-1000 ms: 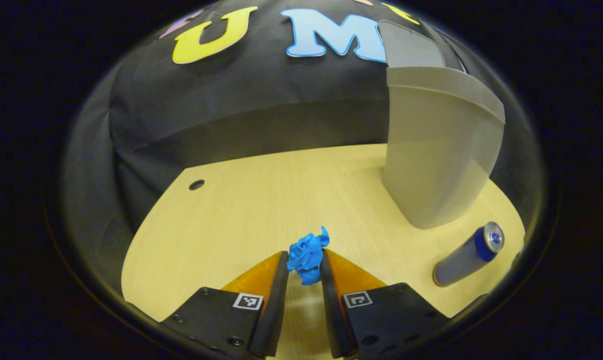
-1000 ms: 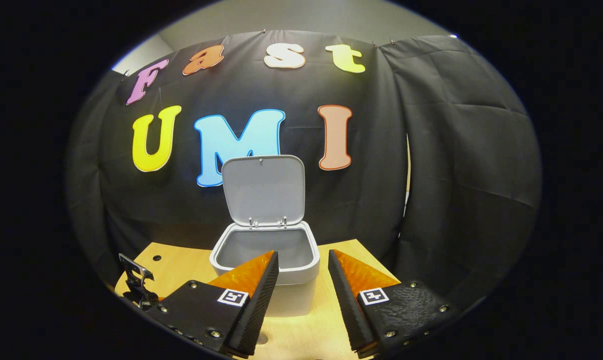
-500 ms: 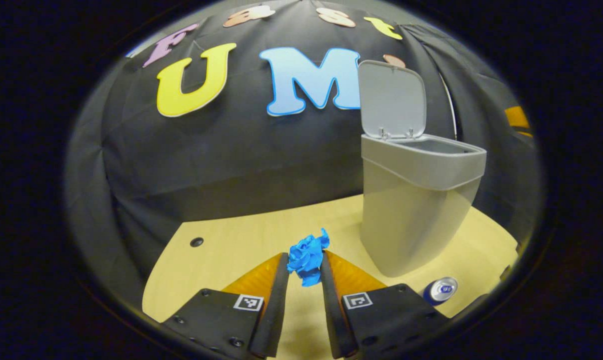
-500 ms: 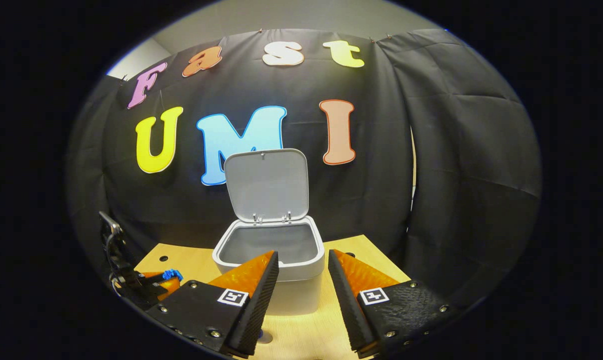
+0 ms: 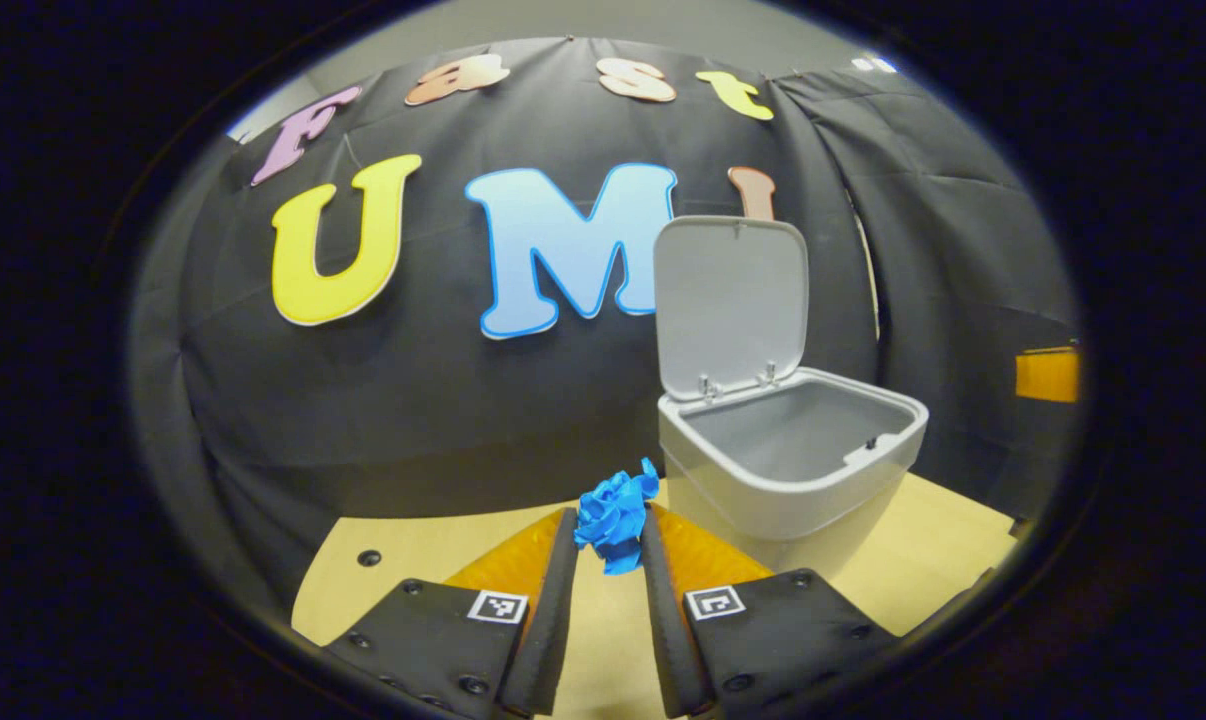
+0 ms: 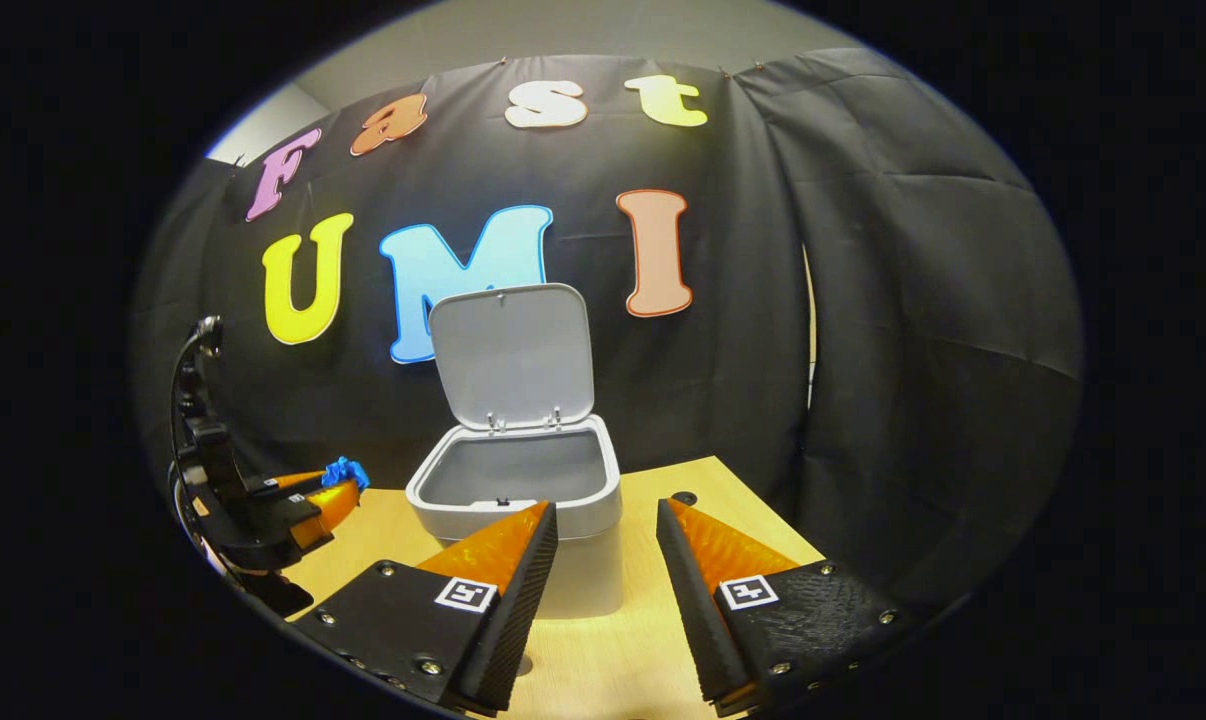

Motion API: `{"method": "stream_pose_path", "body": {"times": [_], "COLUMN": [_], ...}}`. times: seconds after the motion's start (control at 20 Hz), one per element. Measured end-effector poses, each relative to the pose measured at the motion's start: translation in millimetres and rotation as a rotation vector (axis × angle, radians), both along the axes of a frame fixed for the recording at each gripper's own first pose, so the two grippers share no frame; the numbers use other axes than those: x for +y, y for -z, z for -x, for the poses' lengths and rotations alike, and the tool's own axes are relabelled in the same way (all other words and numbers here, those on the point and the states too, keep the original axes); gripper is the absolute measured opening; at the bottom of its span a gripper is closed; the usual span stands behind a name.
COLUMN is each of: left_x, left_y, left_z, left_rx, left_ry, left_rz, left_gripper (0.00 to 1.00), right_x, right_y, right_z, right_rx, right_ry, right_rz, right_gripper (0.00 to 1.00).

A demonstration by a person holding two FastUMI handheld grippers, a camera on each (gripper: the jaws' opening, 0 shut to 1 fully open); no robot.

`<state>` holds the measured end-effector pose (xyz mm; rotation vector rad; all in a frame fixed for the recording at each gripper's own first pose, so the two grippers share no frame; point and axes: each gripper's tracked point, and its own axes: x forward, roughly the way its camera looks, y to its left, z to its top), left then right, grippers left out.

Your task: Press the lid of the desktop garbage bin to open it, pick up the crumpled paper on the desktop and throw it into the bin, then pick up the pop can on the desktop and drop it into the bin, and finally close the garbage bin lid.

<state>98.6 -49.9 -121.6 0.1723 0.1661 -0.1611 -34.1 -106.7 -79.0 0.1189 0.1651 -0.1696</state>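
The left gripper [image 5: 608, 535] pinches the blue crumpled paper [image 5: 615, 515] between both fingers, raised off the wooden desktop [image 5: 923, 560], just left of the grey garbage bin [image 5: 793, 470]. The bin's lid [image 5: 731, 300] stands upright at its far edge, the inside bare. The right gripper [image 6: 603, 550] hangs near the bin's front, fingers parted around nothing.

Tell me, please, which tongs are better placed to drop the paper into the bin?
Left: the left tongs grip the crumpled blue paper beside the open grey plastic bin; the right tongs are empty.
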Motion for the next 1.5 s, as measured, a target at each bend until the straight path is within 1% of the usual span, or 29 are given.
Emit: {"method": "stream_pose_path", "body": {"times": [0.1, 0.15, 0.25, 0.35, 0.4, 0.6, 0.85, 1.0, 1.2, 1.25, 1.3, 1.45, 1.5], "left_x": [-19, -28, -50, -65, -76, -102, -136, -142, -144, -143, -142, -134, -130], "left_y": [-12, -16, -23, -27, -28, -31, -28, -24, -25, -26, -27, -32, -34], "left_z": [-7, -9, -15, -19, -23, -33, -46, -50, -52, -52, -52, -51, -51], "left_rx": [-0.023, -0.033, -0.046, -0.049, -0.05, -0.057, -0.055, -0.046, -0.05, -0.054, -0.058, -0.065, -0.07], "left_ry": [0.031, 0.048, 0.083, 0.104, 0.123, 0.166, 0.227, 0.24, 0.248, 0.247, 0.247, 0.234, 0.228], "left_rz": [-0.016, -0.023, -0.02, -0.014, -0.018, -0.025, 0.006, 0.01, 0.005, 0.001, 0.0, 0.003, 0.006], "left_gripper": [0.41, 0.46, 0.45, 0.41, 0.46, 0.46, 0.46, 0.77, 0.77, 0.84, 0.77, 0.77, 0.84], "right_x": [-10, -14, -24, -32, -38, -55, -78, -82, -81, -79, -76, -69, -65], "right_y": [2, 3, 3, 5, 6, 10, 14, 18, 20, 20, 21, 22, 23], "right_z": [6, 9, 15, 21, 24, 34, 44, 46, 43, 41, 39, 33, 32], "right_rx": [-0.002, -0.001, 0.003, 0.006, 0.007, 0.014, 0.029, 0.038, 0.043, 0.043, 0.044, 0.047, 0.048], "right_ry": [0.021, 0.03, 0.051, 0.073, 0.087, 0.136, 0.203, 0.222, 0.225, 0.221, 0.217, 0.198, 0.189], "right_rz": [0.002, 0.002, 0.001, 0.0, -0.003, -0.007, -0.014, -0.016, -0.019, -0.02, -0.019, -0.016, -0.015], "right_gripper": [0.66, 0.66, 0.66, 0.66, 0.66, 0.66, 0.66, 0.66, 0.66, 0.66, 0.66, 0.66, 0.66]}}
